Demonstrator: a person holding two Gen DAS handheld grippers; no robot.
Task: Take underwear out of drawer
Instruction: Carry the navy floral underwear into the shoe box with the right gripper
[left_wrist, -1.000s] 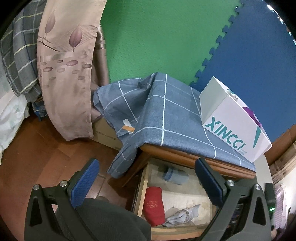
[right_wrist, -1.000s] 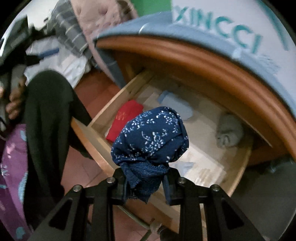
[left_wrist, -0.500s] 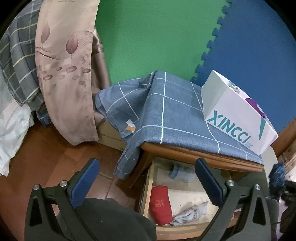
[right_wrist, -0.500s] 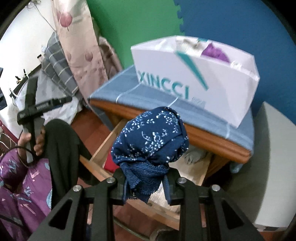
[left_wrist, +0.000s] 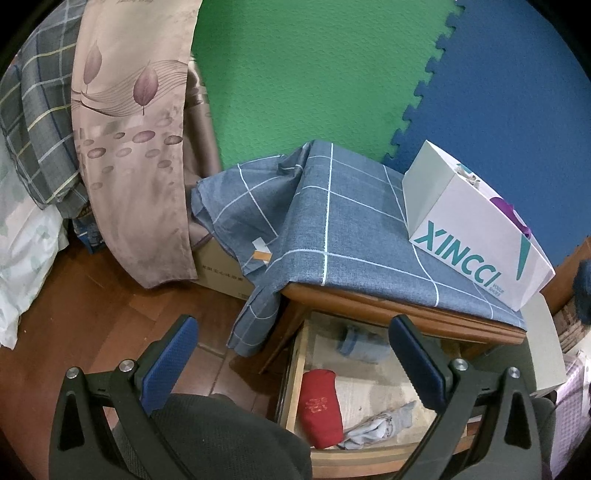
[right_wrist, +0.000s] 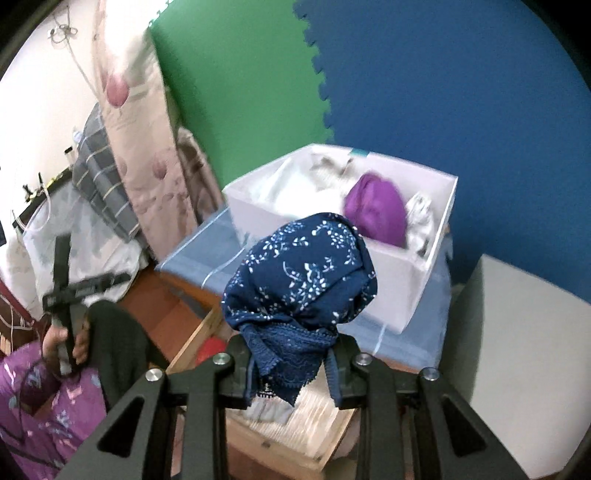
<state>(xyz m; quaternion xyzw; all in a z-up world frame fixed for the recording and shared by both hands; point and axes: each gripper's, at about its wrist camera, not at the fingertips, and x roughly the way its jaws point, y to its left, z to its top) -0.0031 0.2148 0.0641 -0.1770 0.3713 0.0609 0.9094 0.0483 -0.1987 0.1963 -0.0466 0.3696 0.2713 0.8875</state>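
Note:
My right gripper (right_wrist: 291, 365) is shut on navy floral underwear (right_wrist: 303, 280) and holds it in the air in front of the white XINCCI box (right_wrist: 417, 295); the underwear also shows at the right edge of the left wrist view (left_wrist: 583, 291). The box (left_wrist: 476, 254) stands on the nightstand and holds a purple garment (right_wrist: 376, 210) and pale ones. The wooden drawer (left_wrist: 295, 373) is open below, with a red folded item (left_wrist: 320, 406), a grey crumpled garment (left_wrist: 380, 428) and a blue-grey one (left_wrist: 362, 343). My left gripper (left_wrist: 291, 365) is open and empty, above the drawer's left side.
A blue checked cloth (left_wrist: 332, 229) covers the nightstand top. A beige curtain (left_wrist: 129, 147) and plaid bedding (left_wrist: 37, 122) hang at left. A cardboard box (left_wrist: 221, 269) sits beside the nightstand on the wood floor (left_wrist: 92, 314). A grey-white surface (right_wrist: 517, 354) stands at right. My dark-trousered knee (left_wrist: 221, 435) is low centre.
My right gripper has lifted the navy underwear out of the drawer and up to the level of the white box's open top. My left gripper has drawn back slightly, still open.

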